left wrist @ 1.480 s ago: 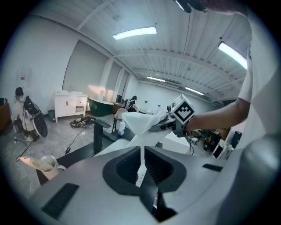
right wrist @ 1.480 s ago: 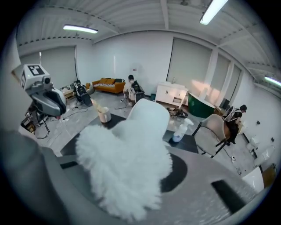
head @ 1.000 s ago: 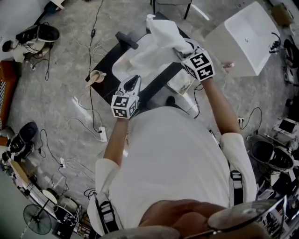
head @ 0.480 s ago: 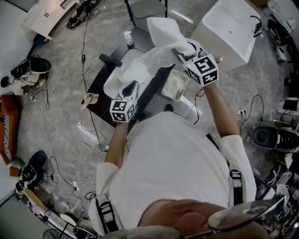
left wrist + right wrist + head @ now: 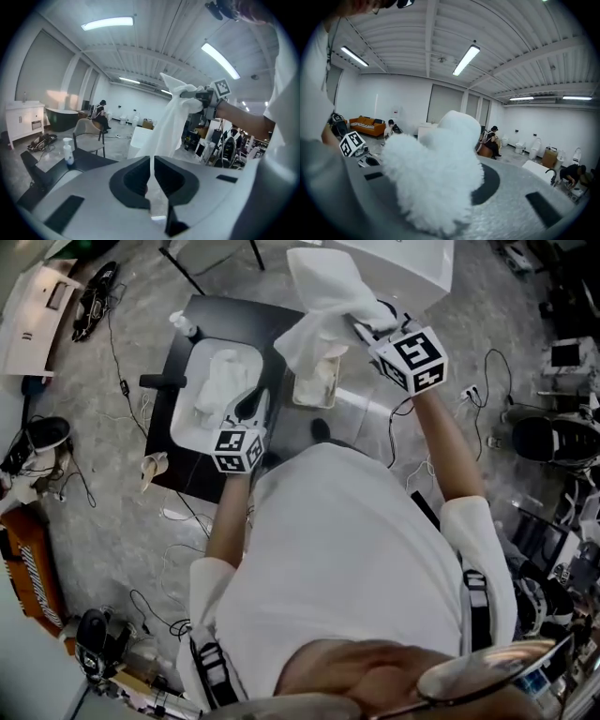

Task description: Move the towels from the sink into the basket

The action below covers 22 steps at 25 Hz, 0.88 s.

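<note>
My right gripper (image 5: 364, 330) is shut on a white towel (image 5: 323, 310), held bunched high above the table. Its lower end hangs over the small beige basket (image 5: 298, 401) beside the sink. The towel (image 5: 436, 173) fills the right gripper view and hides the jaws there. In the left gripper view the towel (image 5: 171, 117) dangles from the right gripper (image 5: 194, 96). A second white towel (image 5: 220, 381) lies in the white sink (image 5: 183, 427). My left gripper (image 5: 251, 407) hovers over the sink's near right edge. Its jaws (image 5: 151, 176) are shut with nothing between them.
The sink is set in a black table (image 5: 202, 315) with a dark faucet lever (image 5: 157, 382) and a small bottle (image 5: 183, 322). A white basin unit (image 5: 398, 257) stands beyond the basket. Cables and gear litter the floor around. A chair (image 5: 89, 133) stands past the table.
The right gripper lifted the towel clear of the sink and carried it over the basket. The left gripper shifted along the sink's near edge. The head camera swung, so the table now sits further left.
</note>
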Tool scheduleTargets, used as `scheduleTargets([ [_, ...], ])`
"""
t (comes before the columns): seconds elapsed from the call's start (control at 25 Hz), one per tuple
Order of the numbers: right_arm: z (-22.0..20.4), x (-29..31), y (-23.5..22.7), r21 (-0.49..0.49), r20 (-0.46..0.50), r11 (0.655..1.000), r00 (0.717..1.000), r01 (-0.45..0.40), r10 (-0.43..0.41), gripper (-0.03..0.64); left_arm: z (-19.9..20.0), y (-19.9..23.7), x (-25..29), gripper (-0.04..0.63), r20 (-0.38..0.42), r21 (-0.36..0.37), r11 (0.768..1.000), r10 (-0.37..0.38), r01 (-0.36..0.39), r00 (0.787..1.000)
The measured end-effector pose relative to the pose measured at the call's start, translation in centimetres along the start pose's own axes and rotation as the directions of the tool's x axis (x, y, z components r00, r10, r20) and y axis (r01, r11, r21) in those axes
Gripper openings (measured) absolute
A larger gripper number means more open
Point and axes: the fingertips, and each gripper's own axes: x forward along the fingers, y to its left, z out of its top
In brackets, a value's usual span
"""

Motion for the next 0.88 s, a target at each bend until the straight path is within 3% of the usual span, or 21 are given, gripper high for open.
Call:
scheduleTargets([
  [0.2,-2.8,-2.8,-2.3,-0.004,-0.040,0.999,0.998,0.054,-0.054,0.101,0.0,-3.2,3.1,0.031,-0.025,0.027,0.997,-0.078,0.078,0.997],
  [0.44,-7.2,-3.0,-4.3,0.053,-0.093,0.997,0.994,0.063,-0.057,0.101,-0.1,-4.9,5.6,0.031,-0.055,0.050,0.991,-0.119,0.121,0.991],
  [0.88,-20.2,2.9,-4.4,0.110,-0.227,0.994,0.974,0.008,0.017,0.104,-5.8,-3.8,10.7,0.031,-0.151,0.025,0.994,-0.098,0.103,0.984],
])
